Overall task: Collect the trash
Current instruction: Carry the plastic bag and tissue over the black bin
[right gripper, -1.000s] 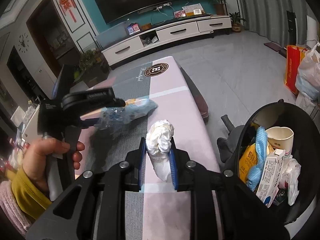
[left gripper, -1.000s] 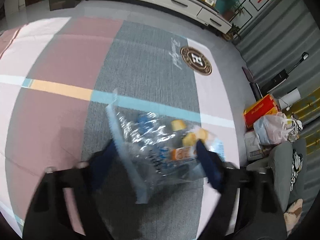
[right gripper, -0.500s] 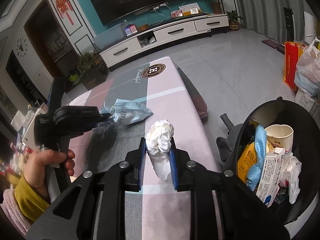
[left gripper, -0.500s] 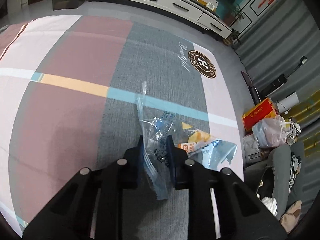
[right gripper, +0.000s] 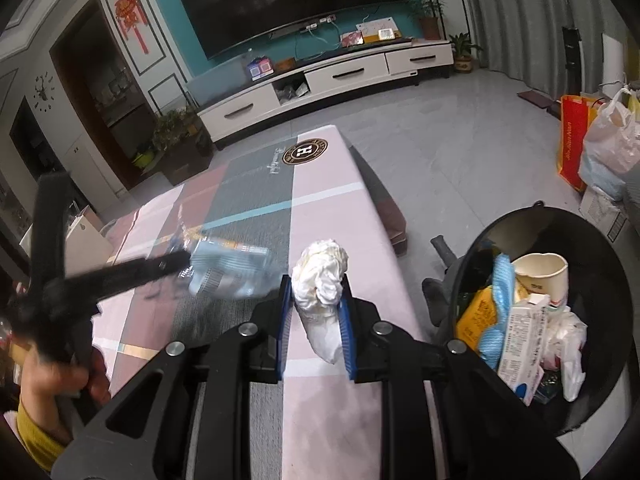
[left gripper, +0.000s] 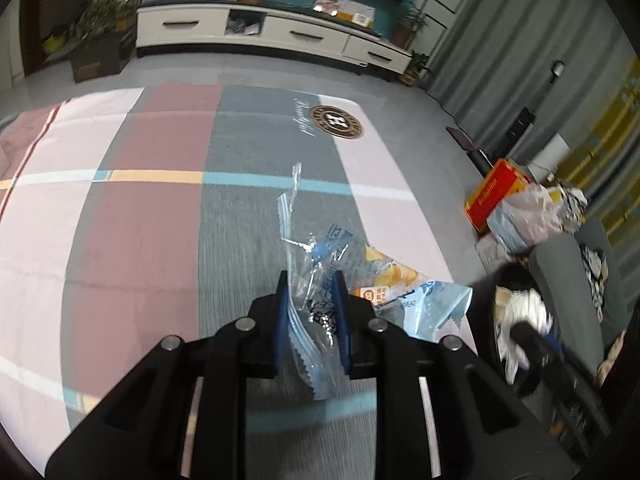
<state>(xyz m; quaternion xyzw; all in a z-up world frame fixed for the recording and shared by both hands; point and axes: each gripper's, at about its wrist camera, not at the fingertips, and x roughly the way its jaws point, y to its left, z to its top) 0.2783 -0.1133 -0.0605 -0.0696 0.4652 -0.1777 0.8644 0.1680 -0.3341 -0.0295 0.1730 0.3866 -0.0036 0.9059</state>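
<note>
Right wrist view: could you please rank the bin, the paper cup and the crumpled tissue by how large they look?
1. bin, clearly largest.
2. crumpled tissue, held in the right gripper; nearness to the camera inflates it.
3. paper cup, inside the bin.

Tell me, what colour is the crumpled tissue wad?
White, clearest in the right wrist view: crumpled tissue wad in the right gripper.

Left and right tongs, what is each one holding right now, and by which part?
The left tongs pinch the clear plastic snack wrapper near its torn, serrated end. The right tongs squeeze the crumpled white tissue wad around its lower middle.
</note>
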